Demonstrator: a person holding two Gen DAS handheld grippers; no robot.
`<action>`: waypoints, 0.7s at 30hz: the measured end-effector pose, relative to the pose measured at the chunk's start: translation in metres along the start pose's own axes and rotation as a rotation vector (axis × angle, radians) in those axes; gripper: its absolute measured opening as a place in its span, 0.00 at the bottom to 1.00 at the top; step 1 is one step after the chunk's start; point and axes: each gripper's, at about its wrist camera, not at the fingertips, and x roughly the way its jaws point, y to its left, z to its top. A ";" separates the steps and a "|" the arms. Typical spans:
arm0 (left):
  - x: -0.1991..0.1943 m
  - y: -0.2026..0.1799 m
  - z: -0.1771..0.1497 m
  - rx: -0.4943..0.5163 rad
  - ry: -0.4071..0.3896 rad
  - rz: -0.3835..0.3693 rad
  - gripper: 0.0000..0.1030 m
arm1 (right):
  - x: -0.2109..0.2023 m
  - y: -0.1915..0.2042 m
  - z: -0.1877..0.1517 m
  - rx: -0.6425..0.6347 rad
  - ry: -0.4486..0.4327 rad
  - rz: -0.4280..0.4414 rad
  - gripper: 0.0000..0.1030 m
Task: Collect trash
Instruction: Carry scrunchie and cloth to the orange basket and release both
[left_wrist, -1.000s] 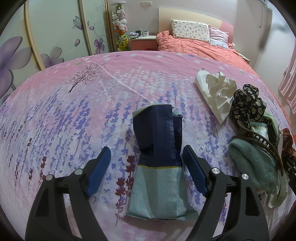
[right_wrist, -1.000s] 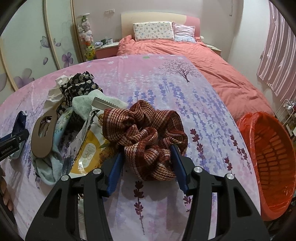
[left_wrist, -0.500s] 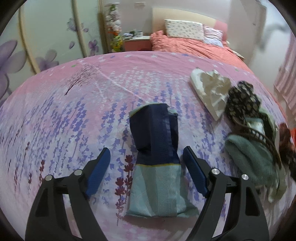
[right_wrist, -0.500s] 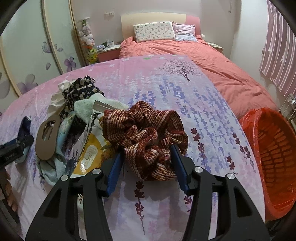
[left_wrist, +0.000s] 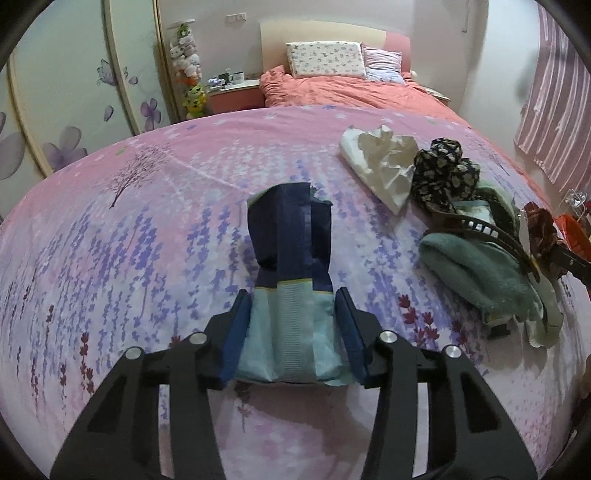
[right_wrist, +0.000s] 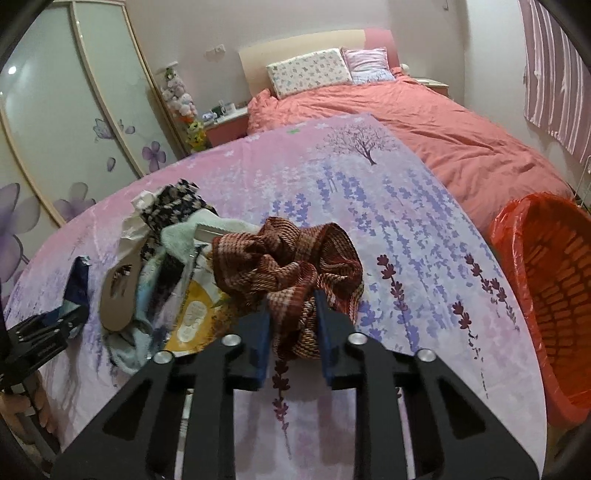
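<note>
Left claw (left_wrist: 293, 328) closed on the pale end of a navy-and-teal wrapper (left_wrist: 290, 258), blue pads touching both edges, wrapper lying flat on the floral-sheeted counter (left_wrist: 110, 258). Right claw (right_wrist: 291, 328) pinched narrowly on a red-brown checked scrunchie (right_wrist: 288, 262), fabric bunched above the pads. Beside the scrunchie: yellow packet (right_wrist: 195, 314), green towel (left_wrist: 476, 269), black floral scrunchie (left_wrist: 443, 177), crumpled white paper (left_wrist: 384, 166). Orange basket (right_wrist: 554, 295) off the counter's right edge.
</note>
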 end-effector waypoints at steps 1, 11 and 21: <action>0.000 0.000 0.000 0.000 -0.001 0.000 0.42 | -0.004 0.000 0.000 0.001 -0.012 0.001 0.18; -0.032 -0.013 0.003 -0.007 -0.037 -0.014 0.40 | -0.047 -0.006 -0.001 -0.012 -0.096 -0.002 0.16; -0.097 -0.089 0.013 0.070 -0.114 -0.115 0.40 | -0.105 -0.044 0.000 0.024 -0.195 -0.090 0.16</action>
